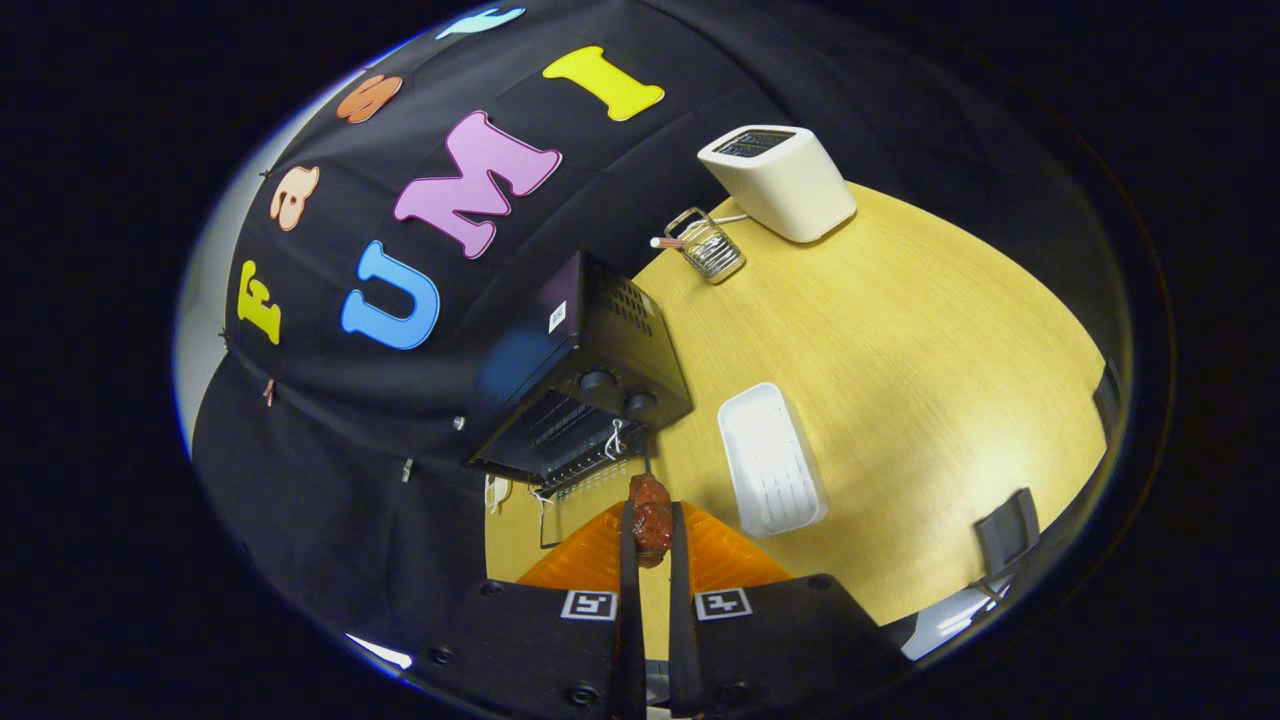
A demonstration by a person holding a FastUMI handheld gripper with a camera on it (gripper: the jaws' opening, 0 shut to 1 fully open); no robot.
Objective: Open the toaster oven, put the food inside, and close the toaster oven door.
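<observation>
My gripper [651,520] is shut on a reddish-brown piece of food [651,522], which sticks out between the fingertips. Just ahead of the fingers stands the black toaster oven [580,370] on the wooden table [900,350]. Its door [570,505] hangs open and down, showing the dark inside with a rack. Two knobs sit on the oven's right side. The food is a short way in front of the open mouth, held above the table.
A white ridged tray [770,460] lies to the right of the fingers. Beyond it stand a wire holder [708,245] and a white toaster [778,180] near the far table edge. A dark chair back [1008,530] is at the right.
</observation>
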